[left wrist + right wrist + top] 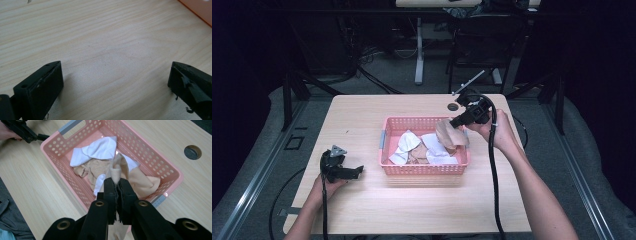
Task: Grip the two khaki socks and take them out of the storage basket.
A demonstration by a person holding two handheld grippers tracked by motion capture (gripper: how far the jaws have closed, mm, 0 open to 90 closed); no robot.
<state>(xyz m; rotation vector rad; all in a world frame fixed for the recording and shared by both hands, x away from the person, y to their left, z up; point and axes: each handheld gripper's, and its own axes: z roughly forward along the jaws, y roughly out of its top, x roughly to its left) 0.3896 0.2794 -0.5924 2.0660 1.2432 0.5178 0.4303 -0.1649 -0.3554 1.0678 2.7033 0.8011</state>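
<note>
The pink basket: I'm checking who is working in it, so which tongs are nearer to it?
Right. The right tongs hold a beige sock over the pink basket; the left tongs rest apart on the table, open.

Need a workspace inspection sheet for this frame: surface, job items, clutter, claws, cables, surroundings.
Surface: light wooden table, round cable hole near the far edge.
Job's things: pink perforated basket holding white socks and beige ones; one beige sock pinched and raised over the basket's right end.
Clutter: nothing seen.
Claws: right claw shut on the beige sock; left claw open, nothing between its jaws, low over bare table left of the basket.
Cables: a black cable trails from the right claw along the forearm; another from the left.
Surroundings: dark room, grey floor, table leg and loose cords beyond.
</note>
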